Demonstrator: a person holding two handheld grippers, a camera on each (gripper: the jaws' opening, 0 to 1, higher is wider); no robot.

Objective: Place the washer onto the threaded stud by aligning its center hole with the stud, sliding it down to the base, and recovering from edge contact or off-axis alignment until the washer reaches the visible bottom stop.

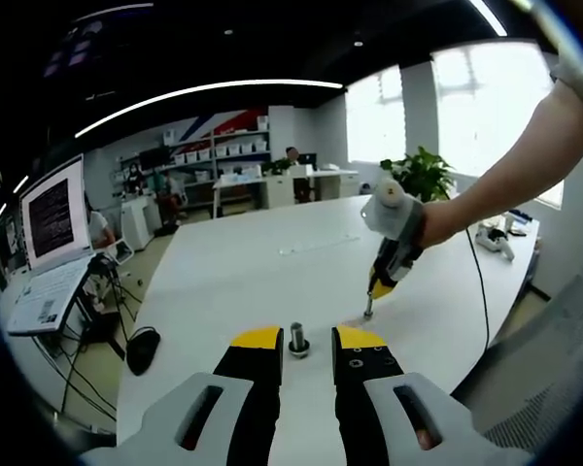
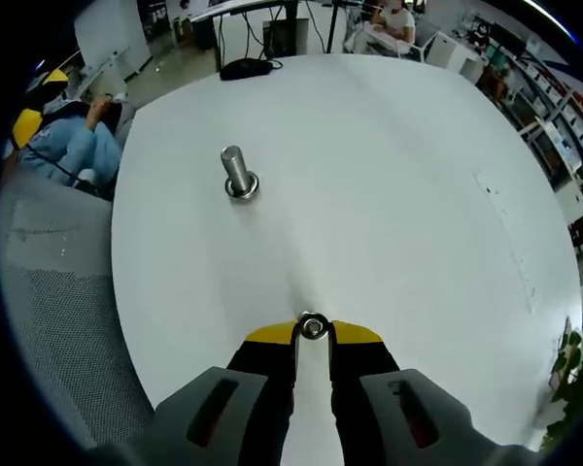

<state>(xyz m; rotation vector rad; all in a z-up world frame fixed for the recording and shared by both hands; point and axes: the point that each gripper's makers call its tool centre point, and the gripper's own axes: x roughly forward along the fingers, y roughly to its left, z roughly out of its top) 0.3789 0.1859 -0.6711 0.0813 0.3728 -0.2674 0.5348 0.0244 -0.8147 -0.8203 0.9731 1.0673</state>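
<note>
A short threaded stud [image 1: 297, 337] stands upright on the white table [image 1: 272, 262], just beyond the yellow tips of my left gripper [image 1: 308, 339] and in line with the gap between them. The left jaws are open and hold nothing. In the right gripper view the stud [image 2: 238, 173] rises from a round metal base, far ahead and to the left. My right gripper [image 2: 313, 332] is shut on a small metal washer [image 2: 313, 326] at its tips. Seen from the left gripper view, the right gripper [image 1: 369, 311] points down at the table, right of the stud, held by a hand.
An open laptop [image 1: 49, 291] and a black mouse [image 1: 141, 349] sit off the table's left side. A grey mesh chair [image 2: 49, 291] and a seated person in blue [image 2: 73, 146] are by the table edge. A plant [image 1: 423, 175] stands at the far end.
</note>
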